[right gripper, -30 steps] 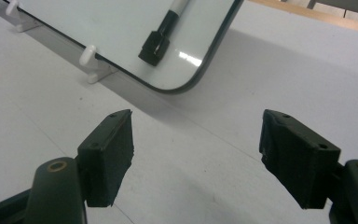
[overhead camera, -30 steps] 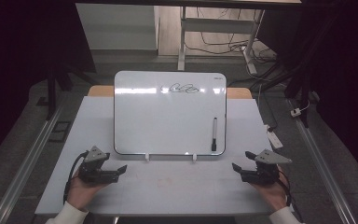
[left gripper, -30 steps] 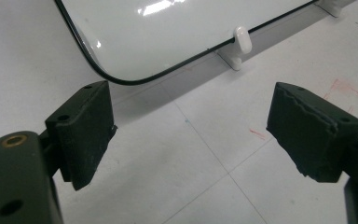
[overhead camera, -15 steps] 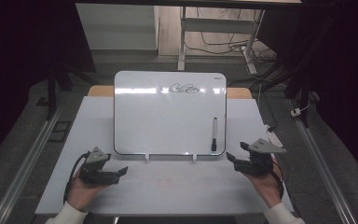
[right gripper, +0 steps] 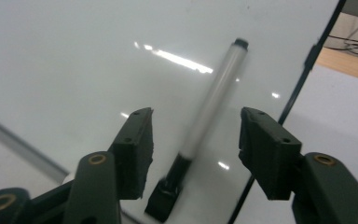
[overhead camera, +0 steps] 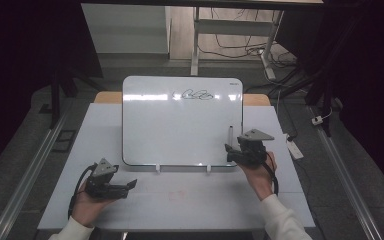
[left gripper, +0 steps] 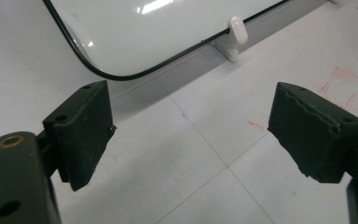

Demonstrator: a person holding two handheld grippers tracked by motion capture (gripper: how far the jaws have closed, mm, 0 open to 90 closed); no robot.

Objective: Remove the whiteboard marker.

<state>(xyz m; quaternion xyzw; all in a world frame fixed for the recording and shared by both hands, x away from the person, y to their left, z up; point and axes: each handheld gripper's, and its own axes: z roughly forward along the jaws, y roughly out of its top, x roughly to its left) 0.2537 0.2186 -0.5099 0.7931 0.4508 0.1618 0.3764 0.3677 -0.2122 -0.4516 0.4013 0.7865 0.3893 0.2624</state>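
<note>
Matte black pads, blocky and slightly ragged at the edges, tip the left tool, whose jaws stand wide apart with nothing between them. In the high view this left tool rests low on the pale, smooth surface, gripped by the person's left hand, with a dark cable looping from its back. Beneath its jaws the surface shows thin seam lines and faint red scribbles.

Just ahead lies the whiteboard, a glossy white rectangle with rounded corners and a thin dark rim, propped on small white plastic clips along its near edge. A black scrawl sits near its top edge.

Farther right, the marker lies on the whiteboard near its right rim: a slim cylinder with a pale grey barrel, a dark end cap and a black squared cap at the near end. The right tool hovers over it, its jaws partly open and just now closing, the marker between the pads but untouched by them. In the high view the right tool, topped by a grey three-cornered plate, sits at the whiteboard's lower right corner, held by the right hand.
</note>
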